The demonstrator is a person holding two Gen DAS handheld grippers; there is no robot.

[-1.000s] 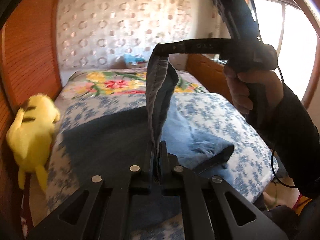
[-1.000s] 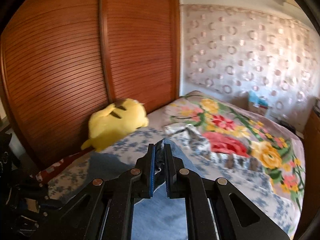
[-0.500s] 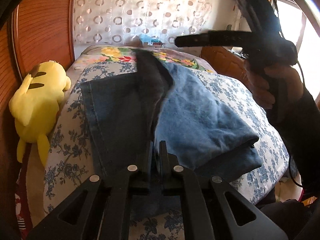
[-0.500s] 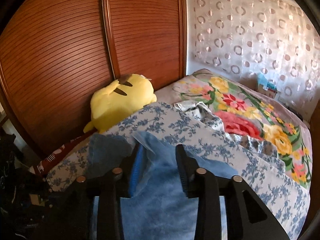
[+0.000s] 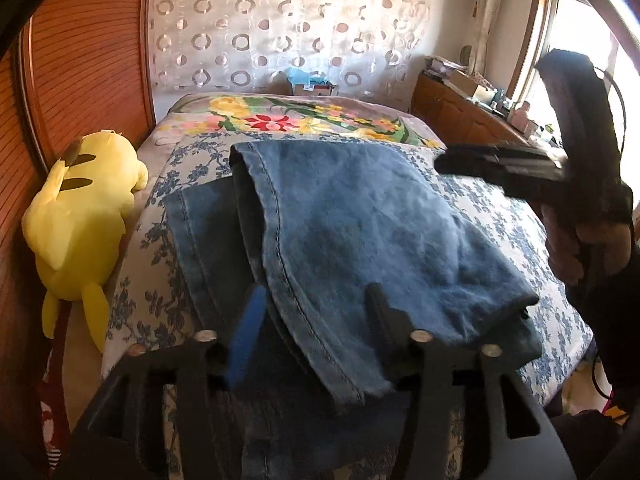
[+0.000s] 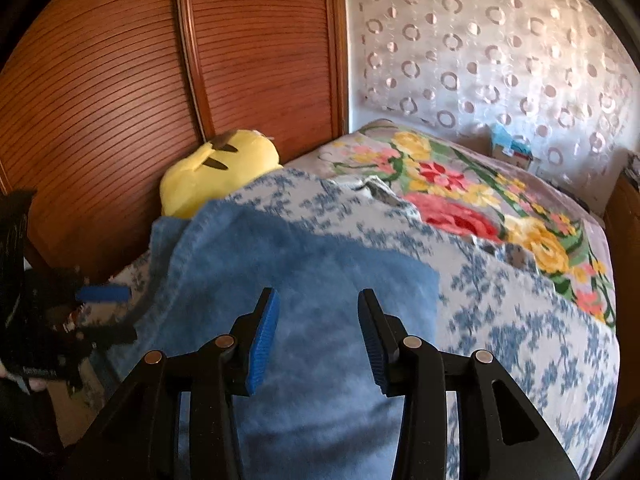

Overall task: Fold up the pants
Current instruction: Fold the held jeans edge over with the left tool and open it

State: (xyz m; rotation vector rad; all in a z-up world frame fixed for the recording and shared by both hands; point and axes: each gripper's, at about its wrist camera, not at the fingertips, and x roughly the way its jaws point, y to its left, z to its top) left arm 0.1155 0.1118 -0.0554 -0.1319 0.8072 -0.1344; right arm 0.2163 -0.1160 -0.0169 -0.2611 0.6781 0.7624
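Note:
The blue denim pants [image 5: 352,232] lie folded on the bed, the upper layer laid over a darker lower layer; they also show in the right wrist view [image 6: 312,292]. My left gripper [image 5: 316,296] is open, its jaws spread to either side of the near edge of the fold, holding nothing. My right gripper [image 6: 316,300] is open just above the denim, empty. It also shows in the left wrist view [image 5: 444,164] at the right, held by a hand, and the left gripper shows at the left edge of the right wrist view [image 6: 104,304].
A yellow plush toy [image 5: 84,216] lies at the bed's left edge against the wooden wardrobe doors [image 6: 160,80]. A floral blanket [image 5: 296,120] covers the far end of the bed [image 5: 520,232]. A wooden sideboard [image 5: 464,116] stands at the right under the window.
Both grippers held the pants' edge up a second ago. They laid it down over the lower layer and both opened, the right first, then the left. The right gripper has drawn back right.

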